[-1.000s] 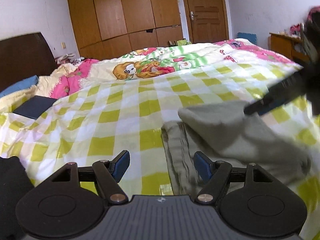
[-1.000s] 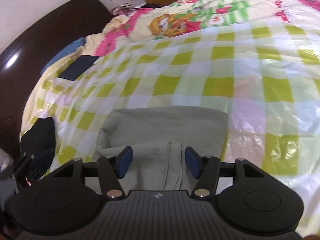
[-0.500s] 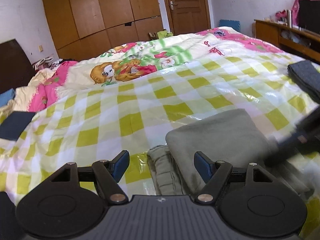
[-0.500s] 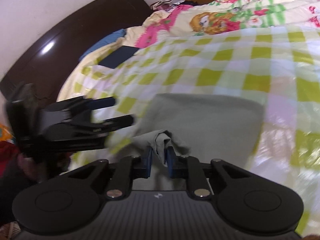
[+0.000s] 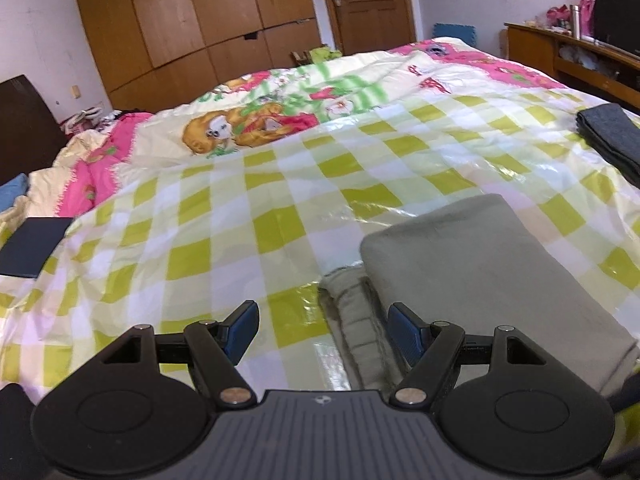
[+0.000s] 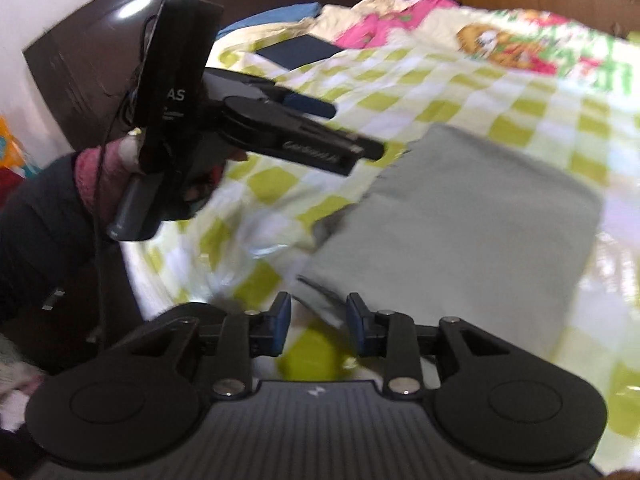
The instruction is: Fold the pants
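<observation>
The grey pants (image 5: 480, 264) lie folded into a compact stack on the bed (image 5: 280, 208), both the left hand-held gripper (image 5: 322, 326) and the right hand-held gripper (image 6: 318, 320) spread and empty, so little seems left beyond tidying.

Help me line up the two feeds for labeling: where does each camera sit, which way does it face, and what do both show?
Left wrist: sits on the left gripper, low over the checkered bed cover, facing the wardrobe and door; shows its own open fingers.
Right wrist: sits on the right gripper, facing the dark headboard; shows its open fingers, plus the left gripper and the hand holding it.
Shared: the folded gray pants, the cover, and the dark flat item.
</observation>
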